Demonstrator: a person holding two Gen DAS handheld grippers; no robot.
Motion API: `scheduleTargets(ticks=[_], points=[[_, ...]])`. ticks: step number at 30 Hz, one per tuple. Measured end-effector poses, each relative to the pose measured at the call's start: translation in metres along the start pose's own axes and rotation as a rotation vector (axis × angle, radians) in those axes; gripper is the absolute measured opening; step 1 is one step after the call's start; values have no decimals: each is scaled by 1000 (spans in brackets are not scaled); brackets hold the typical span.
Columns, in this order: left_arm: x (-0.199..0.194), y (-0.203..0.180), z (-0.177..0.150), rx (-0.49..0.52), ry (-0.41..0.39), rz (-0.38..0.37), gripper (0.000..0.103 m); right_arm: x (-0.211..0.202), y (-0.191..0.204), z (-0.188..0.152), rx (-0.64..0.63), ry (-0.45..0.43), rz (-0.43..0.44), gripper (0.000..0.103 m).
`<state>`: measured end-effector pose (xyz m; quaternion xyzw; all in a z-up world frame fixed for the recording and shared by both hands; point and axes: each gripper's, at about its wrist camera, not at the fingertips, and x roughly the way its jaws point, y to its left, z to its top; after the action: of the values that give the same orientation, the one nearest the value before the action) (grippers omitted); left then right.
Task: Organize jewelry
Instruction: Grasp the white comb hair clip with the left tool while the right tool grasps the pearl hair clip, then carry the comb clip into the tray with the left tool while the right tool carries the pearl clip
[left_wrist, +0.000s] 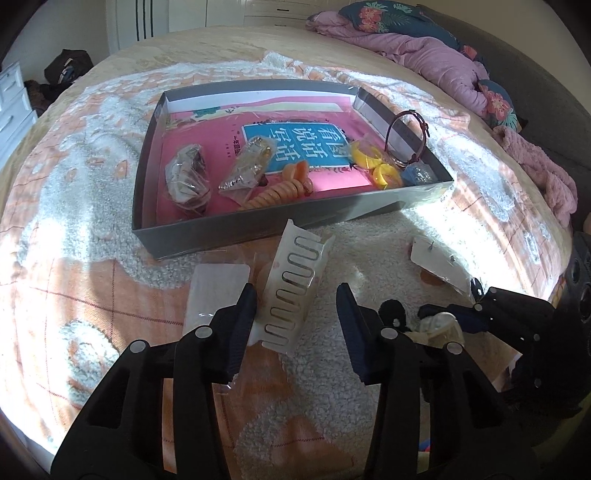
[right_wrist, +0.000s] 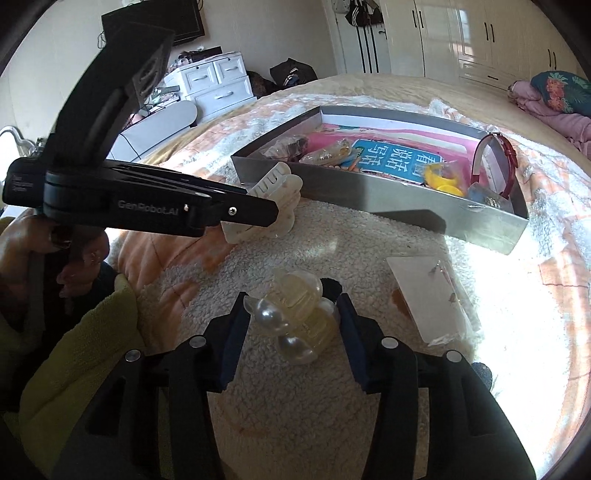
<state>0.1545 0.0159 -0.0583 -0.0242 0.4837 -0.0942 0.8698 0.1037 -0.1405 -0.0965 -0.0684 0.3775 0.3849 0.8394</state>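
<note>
1. Right tool (right_wrist: 291, 325) is wide, straddling the pearl clip (right_wrist: 299, 317) on the bed: light, slick; grip its sides.
2. Left tool (left_wrist: 295, 314) holds the white clip (left_wrist: 291, 291), stiff plastic.
3. Tray (left_wrist: 258, 225) lies at 12 o'clock.

Both grippers are black with silver rivets, dark blue pads on the fingers (right_wrist: 232, 343), and "GenRobot.AI" lettering; a yellow-green sleeve (right_wrist: 85, 354) shows.
</note>
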Motion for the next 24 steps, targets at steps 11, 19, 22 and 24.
scheduleTargets(ticks=[11,19,22,24], points=[[3,-3,2,10,-3,8,20,-18,-7,1,48,-35,10,47],[-36,4,3,-29,-106,-20,19,-29,-5,9,45,-68,5,47],[-45,8,6,-39,-140,-4,19,-33,-5,13,41,-79,-1,47],[-51,11,7,-47,-156,-9,19,-36,-5,16,41,-90,-6,47]])
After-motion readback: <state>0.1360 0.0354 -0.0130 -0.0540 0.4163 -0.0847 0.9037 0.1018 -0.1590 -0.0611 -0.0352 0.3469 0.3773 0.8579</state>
